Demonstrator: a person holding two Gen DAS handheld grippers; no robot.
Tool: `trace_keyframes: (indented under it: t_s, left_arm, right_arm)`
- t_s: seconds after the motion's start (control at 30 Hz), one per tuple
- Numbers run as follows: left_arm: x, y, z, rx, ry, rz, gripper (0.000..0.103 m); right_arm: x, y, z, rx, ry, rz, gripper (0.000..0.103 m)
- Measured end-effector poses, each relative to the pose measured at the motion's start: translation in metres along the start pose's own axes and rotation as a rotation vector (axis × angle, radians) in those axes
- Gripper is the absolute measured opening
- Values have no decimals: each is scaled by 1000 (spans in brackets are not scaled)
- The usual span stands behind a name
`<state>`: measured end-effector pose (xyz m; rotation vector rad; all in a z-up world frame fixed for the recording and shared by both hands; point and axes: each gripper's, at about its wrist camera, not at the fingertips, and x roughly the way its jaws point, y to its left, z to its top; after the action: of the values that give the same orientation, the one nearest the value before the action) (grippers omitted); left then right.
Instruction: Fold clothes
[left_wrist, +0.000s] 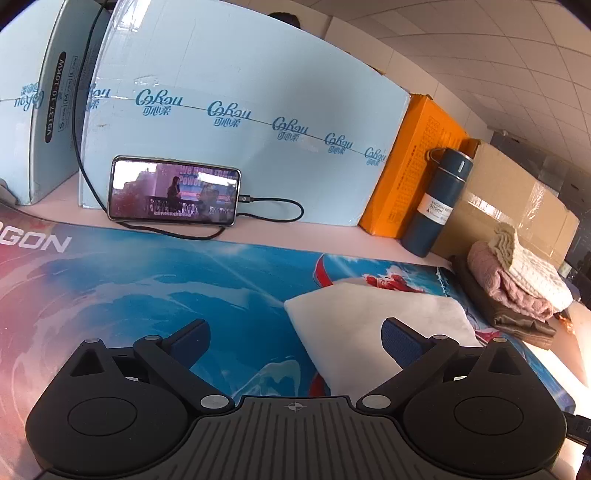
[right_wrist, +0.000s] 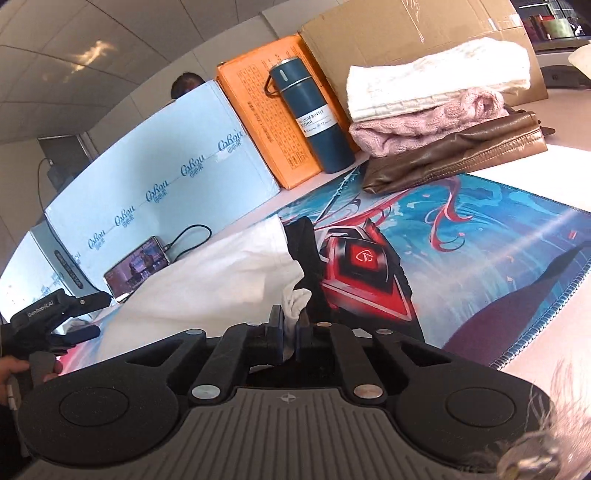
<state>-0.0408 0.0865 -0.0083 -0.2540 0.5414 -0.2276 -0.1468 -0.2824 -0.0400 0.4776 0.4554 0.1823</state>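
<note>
Over the mat (left_wrist: 147, 280), left gripper (left_wrist: 295, 339) jaws gape wide; right gripper (right_wrist: 291, 325) pinches white garment (right_wrist: 221, 280).

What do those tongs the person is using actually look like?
Both tongs, left and right, are black, with a ribbed grey plate marked by a small crosshair, round side discs, silver rivets and blue ribbed pads. From the right camera, the left one carries white "GenRobot.AI" lettering.

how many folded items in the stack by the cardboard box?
3, stacked: cream knit on top, pink knit sweater in the middle, brown leather garment at the bottom. More could be hidden behind.
</note>
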Motion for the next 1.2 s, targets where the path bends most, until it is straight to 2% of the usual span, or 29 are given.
trace_keyframes:
  t_s: [0.03,0.1,0.17,0.23,0.27,0.3,0.4,0.47,0.53,0.6,0.73,0.77,0.87,0.93,1.0,1.03,1.07,1.2]
  left_arm:
    - [-2,-1,-2,10,4,-11,101]
    - [-8,-3,-7,20,10,-34,101]
    - [-13,-2,-12,16,22,-48,101]
    - [-18,-1,-17,5,37,-61,101]
    - [-21,-1,-19,0,43,-67,101]
    - [-23,-1,-21,-2,45,-75,101]
    - [-26,-3,-21,-10,52,-97,101]
    - [-25,-6,-21,-10,69,-110,101]
    - [-23,-10,-22,6,82,-119,101]
    - [-21,-12,-22,18,93,-122,101]
    - [-14,-4,-5,-20,110,-115,101]
    - [-10,1,2,-44,113,-139,101]
    - [12,13,21,-118,138,-238,101]
    - [36,16,27,-173,203,-272,100]
    - [59,16,29,-216,271,-300,100]
    - [66,13,28,-219,284,-311,100]
    - [73,10,27,-217,293,-322,100]
    - [91,-8,26,-167,278,-356,100]
  right_arm:
    - [-4,0,2,0,-23,-12,12]
    - [-13,-3,8,8,-70,-36,35]
    - [-22,-11,15,37,-112,-56,44]
    - [-28,-20,21,84,-112,-52,56]
    - [-29,-25,23,117,-97,-40,67]
    - [-29,-30,25,151,-79,-26,70]
    - [-24,-38,26,210,12,-6,76]
    - [-18,-36,27,200,68,-42,77]
    - [-16,-31,28,193,105,-37,78]
    - [-13,-29,32,233,182,-8,78]
    - [-12,-26,42,354,391,34,79]
    - [-11,-26,41,378,405,43,79]
    - [-5,-28,38,442,417,61,80]
    - [1,-26,38,470,415,65,81]
    - [10,-18,38,471,389,57,89]
    - [14,-14,38,471,375,53,96]
    - [18,-10,39,474,359,39,98]
    - [33,10,38,461,264,-37,98]
